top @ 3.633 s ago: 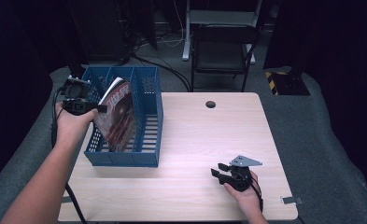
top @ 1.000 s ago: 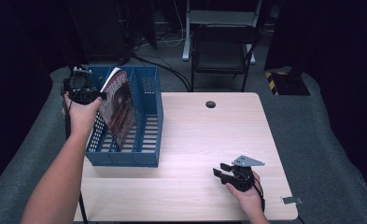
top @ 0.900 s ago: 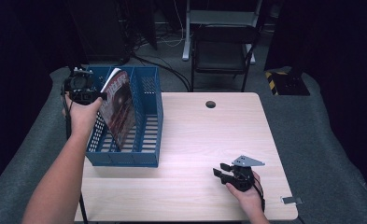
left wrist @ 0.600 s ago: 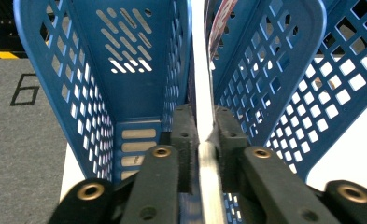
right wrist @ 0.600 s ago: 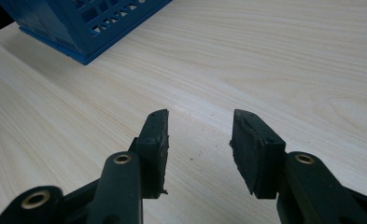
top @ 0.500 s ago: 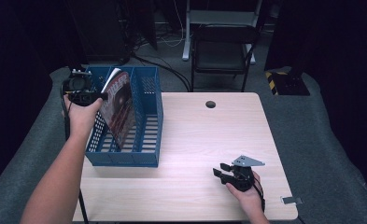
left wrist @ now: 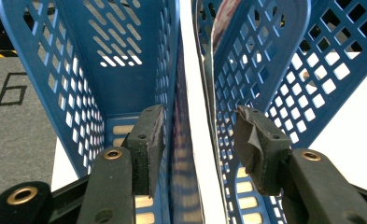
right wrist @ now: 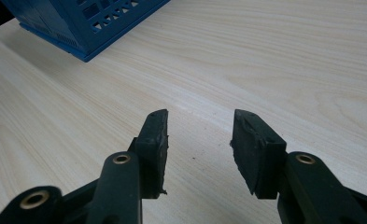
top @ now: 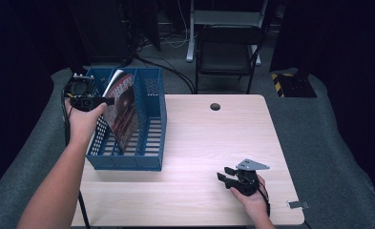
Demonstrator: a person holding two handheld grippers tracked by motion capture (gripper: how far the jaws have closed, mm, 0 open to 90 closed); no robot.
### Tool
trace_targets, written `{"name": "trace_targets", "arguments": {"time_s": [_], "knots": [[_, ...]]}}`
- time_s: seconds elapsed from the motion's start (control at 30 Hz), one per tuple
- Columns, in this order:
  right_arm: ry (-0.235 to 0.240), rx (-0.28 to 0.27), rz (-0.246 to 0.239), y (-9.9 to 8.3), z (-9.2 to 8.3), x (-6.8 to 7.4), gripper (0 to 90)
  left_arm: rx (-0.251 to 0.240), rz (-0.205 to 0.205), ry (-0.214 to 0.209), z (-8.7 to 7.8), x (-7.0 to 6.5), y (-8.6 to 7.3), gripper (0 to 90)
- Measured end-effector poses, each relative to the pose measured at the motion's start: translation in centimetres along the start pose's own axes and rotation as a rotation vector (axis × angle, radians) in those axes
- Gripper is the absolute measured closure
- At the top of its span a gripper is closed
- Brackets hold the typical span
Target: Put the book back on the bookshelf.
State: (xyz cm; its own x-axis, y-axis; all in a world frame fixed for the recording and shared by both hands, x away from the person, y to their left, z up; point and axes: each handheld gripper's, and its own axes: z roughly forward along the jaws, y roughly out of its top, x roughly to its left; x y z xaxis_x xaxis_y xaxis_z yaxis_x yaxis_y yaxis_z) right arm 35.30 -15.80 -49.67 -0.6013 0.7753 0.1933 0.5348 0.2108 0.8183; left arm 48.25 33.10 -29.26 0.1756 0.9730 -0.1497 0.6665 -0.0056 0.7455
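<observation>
A glossy magazine point(top: 123, 109) stands on edge, leaning, inside a blue slotted file rack point(top: 151, 119) at the table's left. My left gripper point(top: 109, 101) is at the magazine's top edge. In the left gripper view its jaws point(left wrist: 200, 116) have just been opening. The magazine's white edge point(left wrist: 193, 70) runs between them, near the left pad point(left wrist: 148, 144) and clear of the right pad point(left wrist: 256, 144). My right gripper point(top: 225, 174) rests low over the bare wood at the front right. It stands open point(right wrist: 200, 126) with nothing between its pads.
The light wooden table point(top: 213, 143) has a round cable hole point(top: 215, 106) near its far edge. A dark chair point(top: 228, 52) stands behind the table. The rack's corner point(right wrist: 88, 28) lies ahead and left of the right gripper.
Since the oldest frame my left hand has moved toward the rack's far end and the magazine has gone from leaning low to standing steeper. The right hand has stayed put.
</observation>
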Motion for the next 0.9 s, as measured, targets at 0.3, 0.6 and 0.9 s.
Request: {"name": "trace_targets", "arguments": {"time_s": [0.3, 0.6, 0.9], "knots": [[0.0, 0.009, -0.014, 0.0, 0.2, 0.2, 54.5, -0.004, 0.003, -0.014, -0.5, -0.2, -0.4, 45.0], [-0.007, 0.019, -0.041, 0.0, 0.5, 0.3, 53.4, -0.019, 0.011, -0.02, -1.7, -0.3, -0.3, 42.2], [-0.01, 0.015, -0.03, -0.1, 0.5, 0.4, 53.1, -0.013, 0.03, -0.025, -3.2, 0.0, -0.4, 41.0]]}}
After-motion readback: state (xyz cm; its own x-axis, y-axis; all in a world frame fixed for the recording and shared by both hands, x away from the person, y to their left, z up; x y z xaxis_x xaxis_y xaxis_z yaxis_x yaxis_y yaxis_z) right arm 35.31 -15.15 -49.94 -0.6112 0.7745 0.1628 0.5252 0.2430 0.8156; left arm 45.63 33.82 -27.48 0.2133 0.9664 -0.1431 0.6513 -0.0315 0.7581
